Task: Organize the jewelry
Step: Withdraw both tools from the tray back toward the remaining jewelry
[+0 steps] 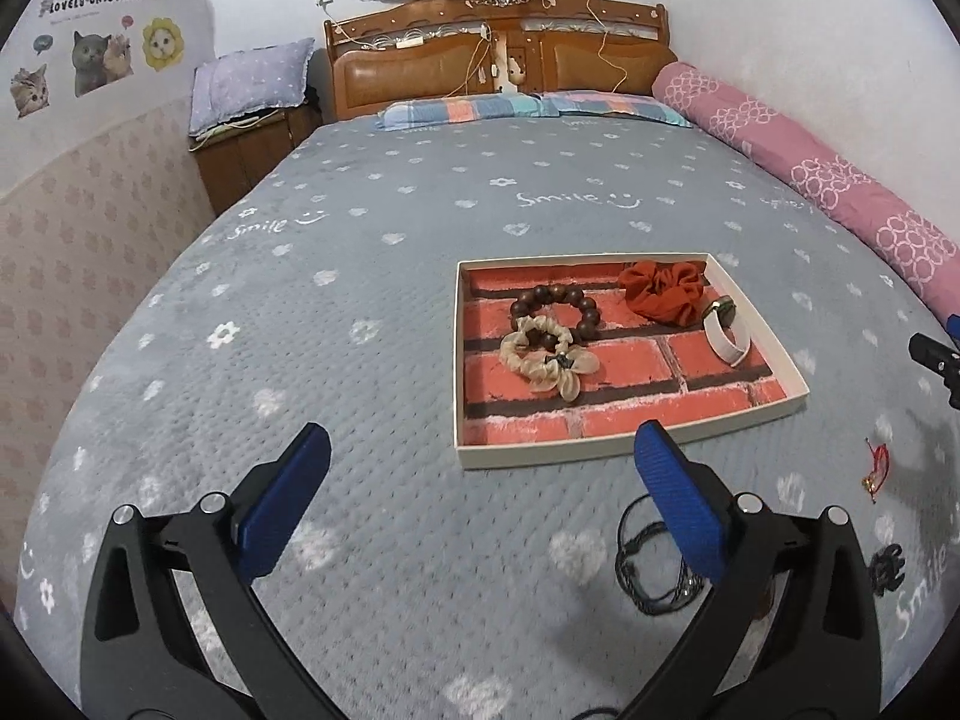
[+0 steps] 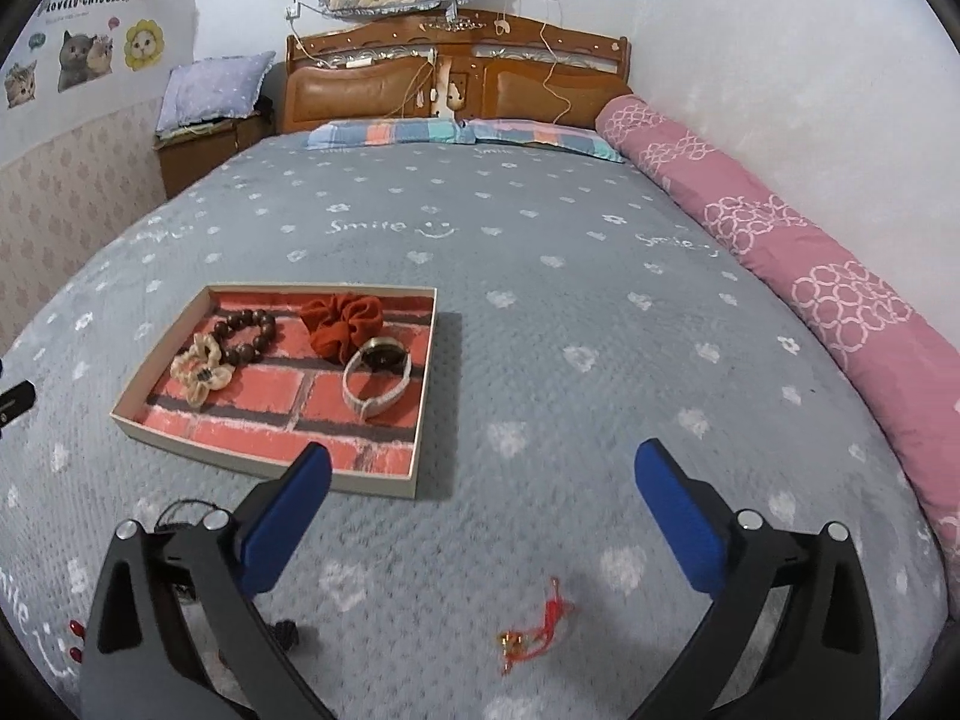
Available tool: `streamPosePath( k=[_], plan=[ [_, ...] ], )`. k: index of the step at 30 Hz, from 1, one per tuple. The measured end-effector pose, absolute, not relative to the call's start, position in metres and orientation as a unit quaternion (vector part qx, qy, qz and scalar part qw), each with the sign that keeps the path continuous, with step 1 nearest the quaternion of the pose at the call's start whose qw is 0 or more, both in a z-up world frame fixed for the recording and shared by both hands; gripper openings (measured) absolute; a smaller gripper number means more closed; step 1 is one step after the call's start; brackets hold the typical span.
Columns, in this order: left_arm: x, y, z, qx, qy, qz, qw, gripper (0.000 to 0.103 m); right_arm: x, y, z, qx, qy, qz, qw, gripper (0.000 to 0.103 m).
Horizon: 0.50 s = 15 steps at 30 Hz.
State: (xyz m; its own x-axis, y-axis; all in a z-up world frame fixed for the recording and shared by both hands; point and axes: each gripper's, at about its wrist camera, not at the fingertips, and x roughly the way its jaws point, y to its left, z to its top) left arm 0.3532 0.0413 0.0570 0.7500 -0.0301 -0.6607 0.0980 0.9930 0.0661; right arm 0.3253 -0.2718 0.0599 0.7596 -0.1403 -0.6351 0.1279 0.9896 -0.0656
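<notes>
A shallow tray (image 1: 630, 414) (image 2: 252, 420) with a brick-pattern floor lies on the grey bedspread. In it are a wooden bead bracelet (image 1: 555, 300) (image 2: 252, 330), a cream scrunchie (image 1: 543, 360) (image 2: 201, 375), a red scrunchie (image 1: 663, 291) (image 2: 342, 318) and a white-strapped watch (image 1: 726, 333) (image 2: 378, 381). My left gripper (image 1: 480, 444) hangs open and empty in front of the tray, above a black cord necklace (image 1: 642, 564) (image 2: 180, 510). My right gripper (image 2: 483, 456) is open and empty to the tray's right, over a red tasselled charm (image 2: 540, 624) (image 1: 877, 468).
A small black hair piece (image 1: 888, 567) (image 2: 287, 630) and red beads (image 2: 75, 630) lie loose on the bedspread. A pink rolled quilt (image 2: 840, 300) runs along the right wall. Pillows (image 1: 480, 108) and a wooden headboard (image 1: 498, 60) stand at the far end.
</notes>
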Motion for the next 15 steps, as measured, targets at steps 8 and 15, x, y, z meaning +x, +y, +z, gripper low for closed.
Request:
streamPosePath(
  k=[8,15],
  plan=[
    [0.323,0.044,0.057,0.034,0.351,-0.044,0.935,0.098,0.298,-0.249,0.059,-0.044,0.340,-0.062,0.937,0.099],
    [0.296,0.042,0.050,0.034,0.354,-0.049,0.933,0.098,0.273,-0.240,0.054,-0.051,0.330,-0.054,0.941,0.099]
  ],
)
